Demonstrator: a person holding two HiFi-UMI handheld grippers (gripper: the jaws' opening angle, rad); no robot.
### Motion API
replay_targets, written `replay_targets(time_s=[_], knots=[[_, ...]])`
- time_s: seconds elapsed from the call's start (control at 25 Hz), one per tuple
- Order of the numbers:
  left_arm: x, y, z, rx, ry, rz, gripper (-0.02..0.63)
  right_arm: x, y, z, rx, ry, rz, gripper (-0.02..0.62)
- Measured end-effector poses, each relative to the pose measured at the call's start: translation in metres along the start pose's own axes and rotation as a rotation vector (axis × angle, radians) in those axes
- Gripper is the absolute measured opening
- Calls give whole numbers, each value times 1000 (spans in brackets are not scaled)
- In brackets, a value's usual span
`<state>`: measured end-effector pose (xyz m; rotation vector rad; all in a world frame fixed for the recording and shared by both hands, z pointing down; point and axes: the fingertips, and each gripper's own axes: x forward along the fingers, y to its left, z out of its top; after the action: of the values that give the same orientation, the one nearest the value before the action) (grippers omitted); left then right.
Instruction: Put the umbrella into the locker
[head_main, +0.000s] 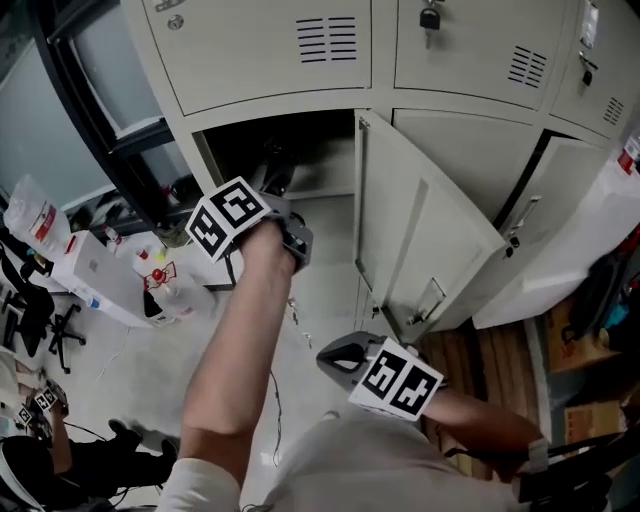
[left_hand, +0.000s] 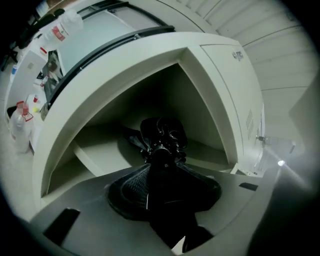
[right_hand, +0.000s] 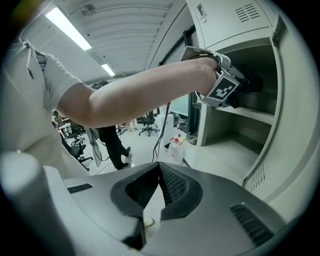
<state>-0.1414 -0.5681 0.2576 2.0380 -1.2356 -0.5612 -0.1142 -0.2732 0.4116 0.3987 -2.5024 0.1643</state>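
A black folded umbrella (left_hand: 161, 137) sticks out level from my left gripper (left_hand: 161, 167), whose jaws are shut on it. The umbrella's far end sits inside the open locker compartment (left_hand: 100, 150), above its shelf. In the head view the left gripper (head_main: 283, 203) reaches into the dark opening of the locker (head_main: 300, 150). In the right gripper view it shows at the compartment's mouth with the umbrella (right_hand: 251, 82) ahead of it. My right gripper (head_main: 327, 352) hangs lower, in front of the open locker door (head_main: 420, 240); its jaws (right_hand: 159, 167) are shut on nothing.
The open door stands to the right of the compartment. Closed locker doors surround it, one with a padlock (head_main: 430, 18). Bottles (head_main: 165, 285) and a white box (head_main: 95, 275) stand on the floor at left. Cardboard boxes (head_main: 580, 340) lie at right. A person (right_hand: 107, 145) stands further off.
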Motion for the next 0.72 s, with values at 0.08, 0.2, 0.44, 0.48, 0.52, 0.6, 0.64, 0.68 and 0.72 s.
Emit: replay_targets(time_s=[0.08,0.2,0.44,0.48,0.52,0.6,0.64,0.68,0.72], knots=[[12,3,4,34,16,16,160,3,-6,2,4,11,-10,15],[28,11,9,72,38,35,160,8,-13,5,6,35,-16,15],[54,29,10,155,82,96,160,17,-19,9,29,58,-23,15],[57,32,12,179,88,110,161,20,-19,9,35,58,-23,15],[60,35,14,206,94,126,161,22,-19,8,39,58,-23,15],[67,38,19,270,107,156,161,26,-22,7,50,57,-29,15],[71,39,22,307,115,168,161,27,-23,6,57,59,-32,15],[75,39,23,344,122,176,161,27,-24,5,66,61,-34,15],[78,39,25,377,127,182,161,28,-25,4,74,63,-36,15]])
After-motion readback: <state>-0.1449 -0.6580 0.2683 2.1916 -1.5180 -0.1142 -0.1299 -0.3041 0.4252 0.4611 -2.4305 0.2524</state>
